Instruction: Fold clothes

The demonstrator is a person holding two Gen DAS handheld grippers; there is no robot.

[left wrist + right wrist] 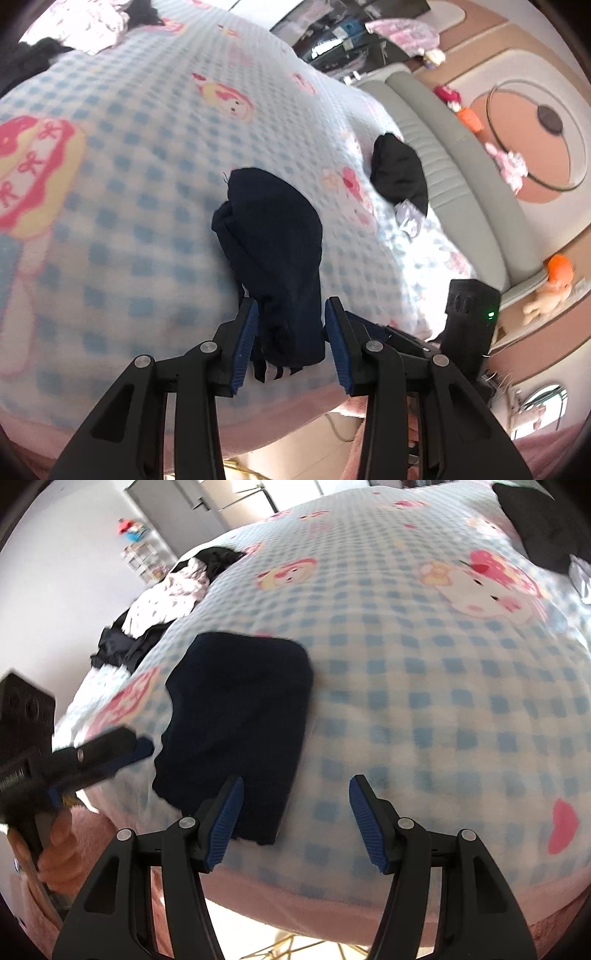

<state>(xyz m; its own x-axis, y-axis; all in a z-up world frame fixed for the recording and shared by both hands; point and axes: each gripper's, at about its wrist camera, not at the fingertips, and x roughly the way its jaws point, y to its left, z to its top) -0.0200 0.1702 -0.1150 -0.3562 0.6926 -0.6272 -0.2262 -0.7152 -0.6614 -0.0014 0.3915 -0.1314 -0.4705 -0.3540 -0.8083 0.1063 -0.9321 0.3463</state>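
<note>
A dark navy garment (269,236) lies on the blue-checked blanket (140,155) near its front edge. My left gripper (291,301) has its jaws partly apart around the garment's near end, where a white-striped hem shows. The cloth fills the gap, but no pinch is visible. In the right wrist view the same garment (240,720) lies flat, and the left gripper (142,747) reaches its left edge from the side. My right gripper (295,781) hangs open over the garment's near right corner, grasping nothing.
A black cloth (399,173) (535,524) lies further along the bed. A pile of pink-printed and black clothes (162,602) sits at the far end. A grey padded bed frame (461,166) and toys on the floor (554,273) lie beyond the edge. A hand (59,845) holds the left gripper.
</note>
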